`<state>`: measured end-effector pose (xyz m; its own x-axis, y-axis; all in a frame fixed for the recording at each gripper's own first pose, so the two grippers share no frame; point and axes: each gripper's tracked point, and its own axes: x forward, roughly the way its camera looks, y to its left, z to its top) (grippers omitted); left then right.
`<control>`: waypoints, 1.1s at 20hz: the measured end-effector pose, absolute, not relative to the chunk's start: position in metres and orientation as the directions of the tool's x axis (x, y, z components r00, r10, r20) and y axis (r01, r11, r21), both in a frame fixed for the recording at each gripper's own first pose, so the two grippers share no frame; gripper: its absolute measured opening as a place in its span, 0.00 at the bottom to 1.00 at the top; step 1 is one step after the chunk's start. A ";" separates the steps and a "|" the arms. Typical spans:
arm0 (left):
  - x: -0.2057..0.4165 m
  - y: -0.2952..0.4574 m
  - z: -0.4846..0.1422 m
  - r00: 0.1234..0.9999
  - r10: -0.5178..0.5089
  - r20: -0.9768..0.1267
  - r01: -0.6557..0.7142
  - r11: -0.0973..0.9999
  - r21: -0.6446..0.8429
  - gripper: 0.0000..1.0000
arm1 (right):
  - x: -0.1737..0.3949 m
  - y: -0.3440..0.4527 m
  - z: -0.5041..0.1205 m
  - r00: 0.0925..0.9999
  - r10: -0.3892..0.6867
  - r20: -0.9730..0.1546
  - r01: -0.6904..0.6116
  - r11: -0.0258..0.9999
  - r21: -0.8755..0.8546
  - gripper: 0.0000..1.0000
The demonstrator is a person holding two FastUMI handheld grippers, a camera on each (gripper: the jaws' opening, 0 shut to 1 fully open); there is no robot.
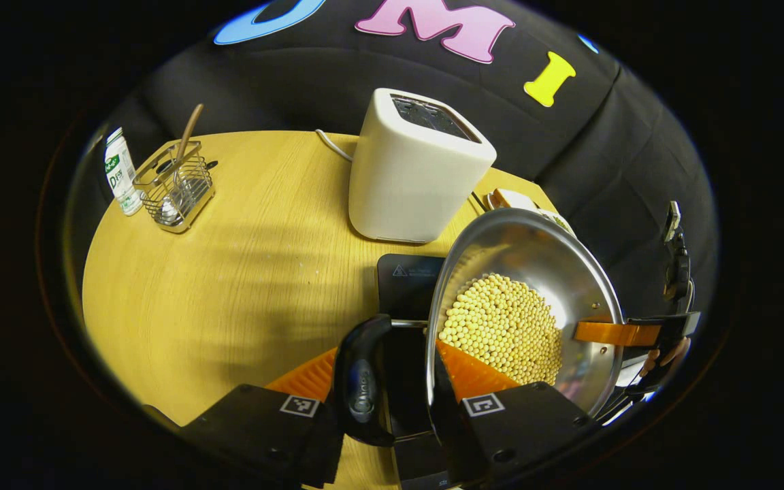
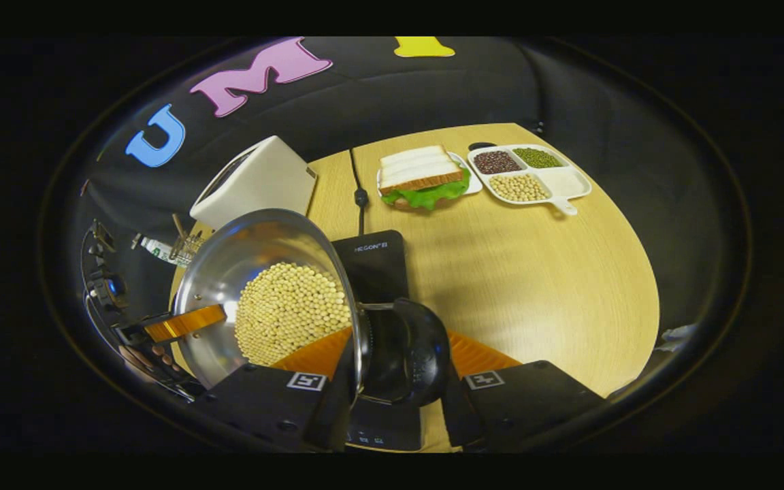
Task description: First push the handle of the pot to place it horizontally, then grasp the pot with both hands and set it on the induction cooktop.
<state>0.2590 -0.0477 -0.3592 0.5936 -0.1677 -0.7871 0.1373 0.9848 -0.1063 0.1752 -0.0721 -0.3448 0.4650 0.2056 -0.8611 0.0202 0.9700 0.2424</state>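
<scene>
Shiny steel pot (image 1: 555, 272), round and smooth, half full of little yellow beans (image 1: 501, 327). Hung tipped just over the black cooktop (image 2: 375, 265), near the middle of the table (image 2: 535, 286); could not tell if the bottom touched the glass. Looked heavy with all those beans, and hard, not bendy. Looked slippery on the steel, so best held by the two fat black handles, one on each side. Had to be kept level, or the beans would roll to one side and spill. Left gripper (image 1: 392, 371) closed over the pot's edge, one orange ribbed finger inside against the wall and the other outside the near handle (image 1: 363, 381). Right gripper (image 2: 399, 347) clamped the same way on the far handle (image 2: 412, 354), with a hand (image 1: 664, 354) behind it. Seemed a firm hold on both sides. Farther out on the pale wood top: a smooth white toaster (image 1: 412, 170), a wire basket (image 1: 177, 187) with a spoon, a small bottle (image 1: 121, 170), a sandwich (image 2: 422, 177) with green leaves, and a white tray (image 2: 555, 187) with beans in its little boxes.
</scene>
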 end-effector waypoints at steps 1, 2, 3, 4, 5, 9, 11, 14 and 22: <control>0.259 -0.048 -0.359 0.594 -0.172 -0.786 0.137 0.984 -0.112 0.62 | 0.174 -0.072 -0.345 0.463 0.207 -0.862 0.022 0.969 0.245 0.59; 0.259 -0.048 -0.358 0.593 -0.174 -0.786 0.136 0.984 -0.116 0.62 | 0.173 -0.072 -0.344 0.460 0.208 -0.863 0.026 0.968 0.248 0.59; 0.259 -0.048 -0.358 0.592 -0.170 -0.788 0.133 0.985 -0.113 0.62 | 0.173 -0.073 -0.344 0.460 0.209 -0.863 0.030 0.968 0.250 0.60; 0.259 -0.047 -0.358 0.593 -0.161 -0.789 0.132 0.986 -0.102 0.62 | 0.174 -0.073 -0.345 0.461 0.208 -0.863 0.028 0.968 0.248 0.60; 0.260 -0.046 -0.358 0.594 -0.152 -0.790 0.130 0.987 -0.092 0.63 | 0.175 -0.073 -0.345 0.462 0.209 -0.862 0.023 0.969 0.247 0.60; 0.260 -0.046 -0.354 0.604 -0.126 -0.787 0.113 0.991 -0.072 0.65 | 0.176 -0.076 -0.337 0.481 0.211 -0.851 0.012 0.969 0.247 0.65; 0.263 -0.043 -0.342 0.628 -0.109 -0.771 0.089 0.994 -0.068 0.82 | 0.176 -0.079 -0.332 0.503 0.208 -0.839 0.016 0.968 0.249 0.77; 0.262 -0.040 -0.317 0.668 -0.092 -0.738 0.059 0.996 -0.070 0.96 | 0.180 -0.089 -0.308 0.549 0.211 -0.809 0.019 0.964 0.265 0.99; 0.216 -0.039 -0.184 0.873 0.022 -0.488 -0.015 1.000 0.017 0.96 | 0.175 -0.114 -0.180 0.811 0.164 -0.561 -0.070 0.980 0.186 0.99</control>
<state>0.2162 -0.0391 -0.1836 0.8725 0.0219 -0.4881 -0.0155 0.9997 0.0172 0.1753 -0.1140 -0.1800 0.8111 0.1643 -0.5614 -0.0701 0.9801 0.1857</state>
